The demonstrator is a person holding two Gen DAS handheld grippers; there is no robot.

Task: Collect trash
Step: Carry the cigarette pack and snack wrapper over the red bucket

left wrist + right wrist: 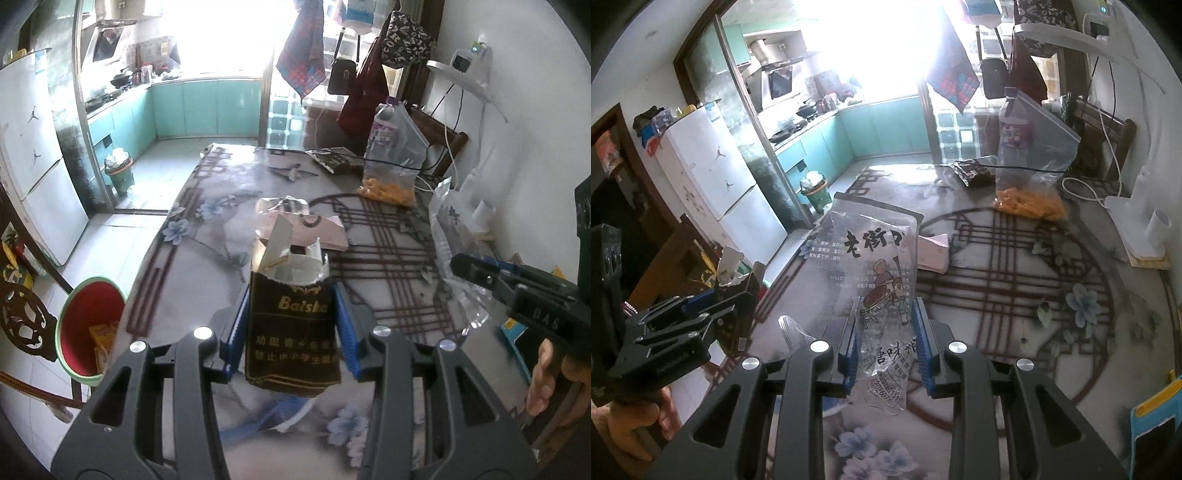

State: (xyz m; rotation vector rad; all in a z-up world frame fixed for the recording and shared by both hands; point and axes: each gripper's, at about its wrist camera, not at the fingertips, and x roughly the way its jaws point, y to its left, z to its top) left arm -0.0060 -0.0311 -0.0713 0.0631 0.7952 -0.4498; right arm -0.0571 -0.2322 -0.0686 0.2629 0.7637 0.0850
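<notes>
My left gripper (pixel 291 325) is shut on a dark brown cigarette pack (pixel 293 332) with a torn-open top, held upright above the near part of the table (pixel 207 221). My right gripper (pixel 886 343) is shut on a clear plastic snack bag (pixel 875 266) printed with black characters, which stands up from the pads. The left wrist view shows the right gripper (pixel 465 266) at the right edge with the crinkled clear bag (pixel 448 236). In the right wrist view the left gripper (pixel 731 301) is at the far left with the pack (pixel 738 291). A red bin with a green rim (pixel 92 325) stands on the floor off the table's left edge.
A pink paper (pixel 317 232) lies mid-table. A zip bag of orange snacks (pixel 1030 177), a purple-labelled bottle (pixel 1015 125) and a dark wrapper (pixel 975 171) sit at the far end. A white lamp base (pixel 1134 221) stands at the right. A carved chair (pixel 22 317) and a fridge (pixel 33 155) are left.
</notes>
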